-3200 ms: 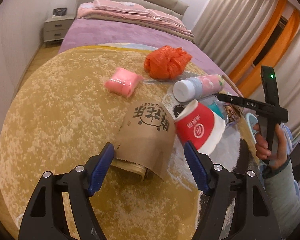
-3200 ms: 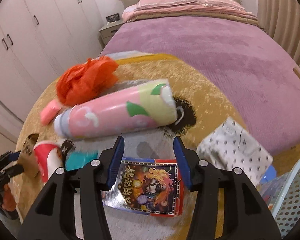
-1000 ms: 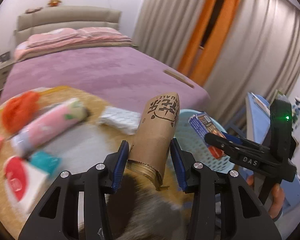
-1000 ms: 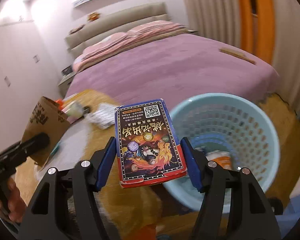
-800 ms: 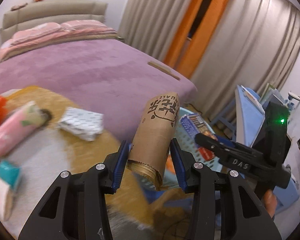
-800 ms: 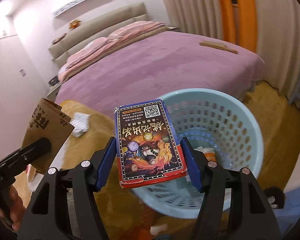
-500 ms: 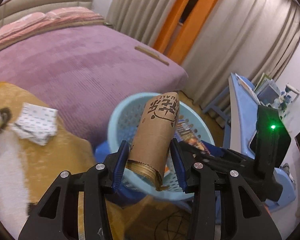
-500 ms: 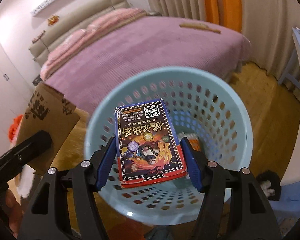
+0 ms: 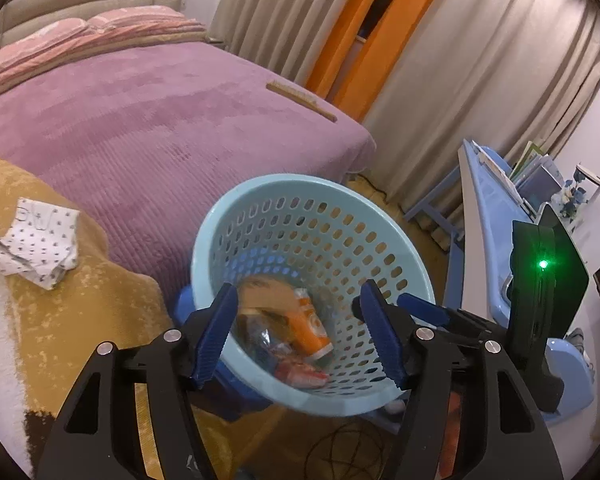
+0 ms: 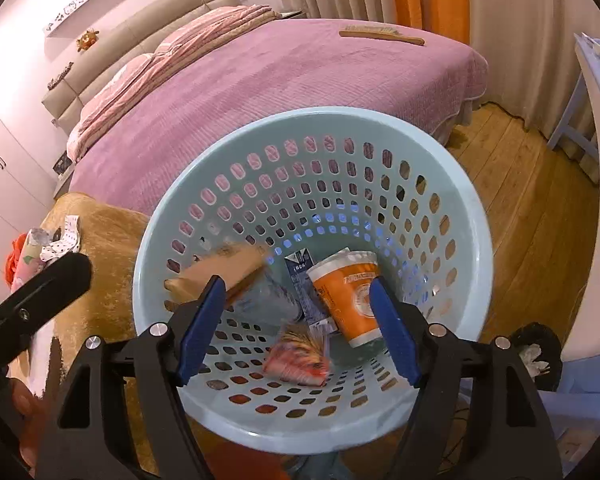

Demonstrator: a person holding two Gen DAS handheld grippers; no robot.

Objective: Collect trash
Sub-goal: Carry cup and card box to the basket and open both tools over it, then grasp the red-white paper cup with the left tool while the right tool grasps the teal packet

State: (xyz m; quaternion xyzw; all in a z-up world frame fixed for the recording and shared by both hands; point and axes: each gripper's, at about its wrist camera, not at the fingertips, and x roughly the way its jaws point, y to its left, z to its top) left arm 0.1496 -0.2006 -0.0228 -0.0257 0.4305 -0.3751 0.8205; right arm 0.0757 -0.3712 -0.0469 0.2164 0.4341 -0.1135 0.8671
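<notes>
A light blue perforated basket [image 9: 260, 196] [image 10: 476, 264] stands on the floor beside the bed. Both grippers hang over it. My left gripper [image 9: 300, 332] is open and empty. My right gripper [image 10: 296, 324] is open and empty. Inside the basket lie the brown paper bag [image 10: 224, 268], blurred, the colourful snack packet [image 10: 298, 360], an orange cup [image 10: 350, 296] and a blue carton [image 10: 300, 268]. In the left wrist view the orange cup [image 9: 308, 324] and the brown bag [image 9: 264, 288] show inside the basket.
A spotted white cloth [image 9: 36, 236] lies on the yellow round rug [image 9: 60, 320]. The purple bed [image 9: 140, 112] is behind the basket, with a wooden brush [image 10: 380, 34] on it. A blue desk [image 9: 496, 208] stands right. The pink bottle [image 10: 28, 256] and orange bag [image 10: 14, 256] remain far left.
Both grippers opened over the basket. The brown paper bag left my left gripper and the snack packet left my right gripper; both now lie in the basket.
</notes>
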